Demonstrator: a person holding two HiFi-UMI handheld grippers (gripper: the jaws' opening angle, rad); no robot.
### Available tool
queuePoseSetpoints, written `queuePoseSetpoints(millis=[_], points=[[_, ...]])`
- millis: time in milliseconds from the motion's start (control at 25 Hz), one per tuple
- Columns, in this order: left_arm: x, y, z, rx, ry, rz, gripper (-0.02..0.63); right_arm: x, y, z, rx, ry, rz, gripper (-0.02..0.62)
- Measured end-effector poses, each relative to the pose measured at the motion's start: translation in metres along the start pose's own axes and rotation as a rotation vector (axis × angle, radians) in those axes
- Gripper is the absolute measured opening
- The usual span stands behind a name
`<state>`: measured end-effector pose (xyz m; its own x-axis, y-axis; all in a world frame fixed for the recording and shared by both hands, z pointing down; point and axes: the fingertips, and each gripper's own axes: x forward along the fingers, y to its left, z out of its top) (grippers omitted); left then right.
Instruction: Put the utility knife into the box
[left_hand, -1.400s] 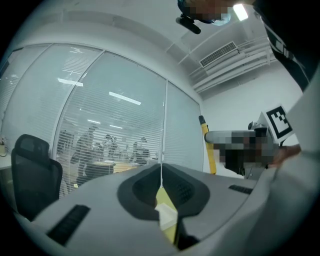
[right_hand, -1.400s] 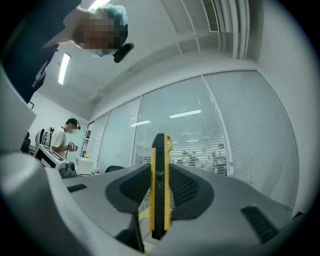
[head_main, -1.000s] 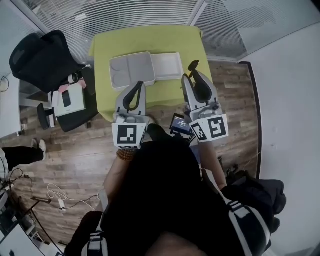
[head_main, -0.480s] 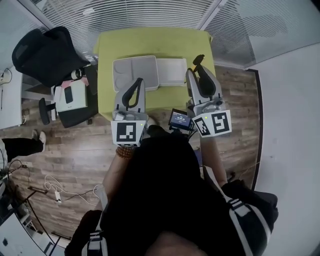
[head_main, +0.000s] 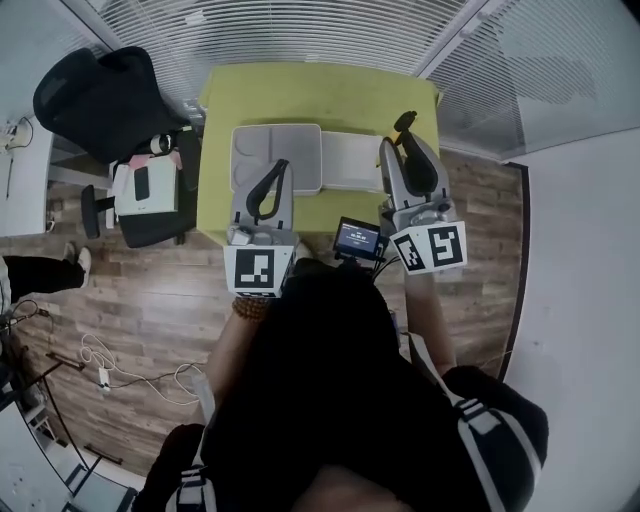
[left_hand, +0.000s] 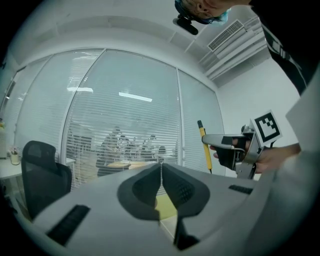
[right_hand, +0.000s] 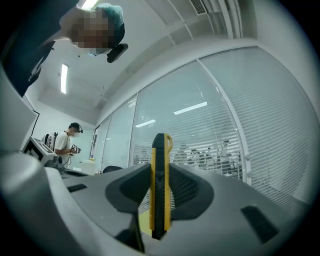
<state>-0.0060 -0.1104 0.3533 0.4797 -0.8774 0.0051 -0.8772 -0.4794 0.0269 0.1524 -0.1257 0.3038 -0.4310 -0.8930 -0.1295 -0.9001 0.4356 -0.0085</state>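
Overhead above table (head_main: 300, 95); gripper views level

Yellow/black utility knife (right_hand: 160, 165) upright in right hand-held gripper (right_hand: 161, 182); grey box (head_main: 277, 158) open.

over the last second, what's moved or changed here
Both grippers moved forward over the green table. The left gripper now reaches over the near part of the box, and the right gripper has passed along its right side. Nothing was taken hold of or let go. The right gripper stays shut on the utility knife, the left stays shut and empty, and the box lies where it was.
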Motion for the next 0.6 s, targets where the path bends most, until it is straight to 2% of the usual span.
queuePoseSetpoints(millis=[360,600], points=[[0.006,0.004,-0.009,-0.015,0.005,0.055,0.018,0.024,-0.014,-0.023,0.024,0.033,0.052,0.112],[0.007,0.012,-0.019,-0.007,0.039,0.053,0.018,0.035,-0.012,-0.028,0.035,0.036,0.066,0.112]])
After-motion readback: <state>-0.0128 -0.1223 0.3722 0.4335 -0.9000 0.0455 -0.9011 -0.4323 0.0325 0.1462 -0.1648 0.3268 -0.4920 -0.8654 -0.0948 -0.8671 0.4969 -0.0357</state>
